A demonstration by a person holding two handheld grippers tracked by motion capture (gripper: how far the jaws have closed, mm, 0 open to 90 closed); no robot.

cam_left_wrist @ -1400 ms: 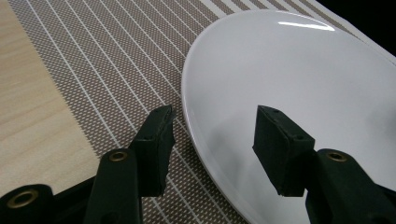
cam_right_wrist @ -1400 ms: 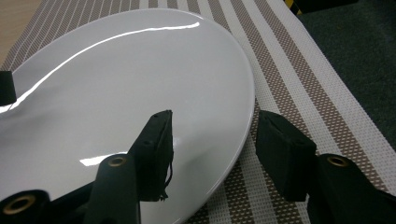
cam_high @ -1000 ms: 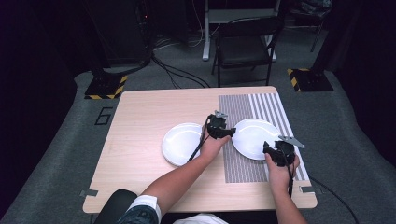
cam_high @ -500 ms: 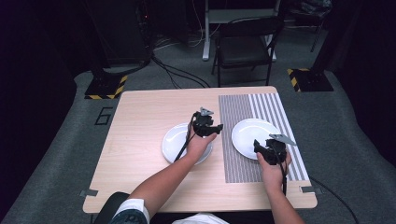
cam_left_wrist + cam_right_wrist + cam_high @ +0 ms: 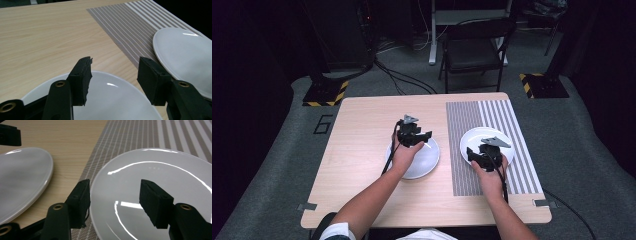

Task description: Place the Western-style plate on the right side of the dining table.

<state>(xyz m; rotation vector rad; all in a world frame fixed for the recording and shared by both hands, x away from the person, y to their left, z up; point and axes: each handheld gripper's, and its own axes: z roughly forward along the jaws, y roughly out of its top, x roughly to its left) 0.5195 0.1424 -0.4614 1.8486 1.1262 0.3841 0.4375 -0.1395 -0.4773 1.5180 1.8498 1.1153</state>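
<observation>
Both grippers hover with jaws spread, each over its own white plate.

Left gripper [image 5: 421, 138] hangs above the left plate [image 5: 424, 161], which lies on the bare wood of the table [image 5: 362, 145] just beside the striped placemat [image 5: 472, 125]; in the left gripper view its jaws have just been opening and stand apart over the plate's far rim with nothing between them. Right gripper [image 5: 475, 155] sits over the near left edge of the right plate [image 5: 477, 140], which rests on the placemat; its jaws too have just been opening, and in the right gripper view they straddle that plate's rim without the pads [image 5: 155, 202] pressing on it. Between the two plates, which lie near each other but apart, runs a strip of wood and mat.
</observation>
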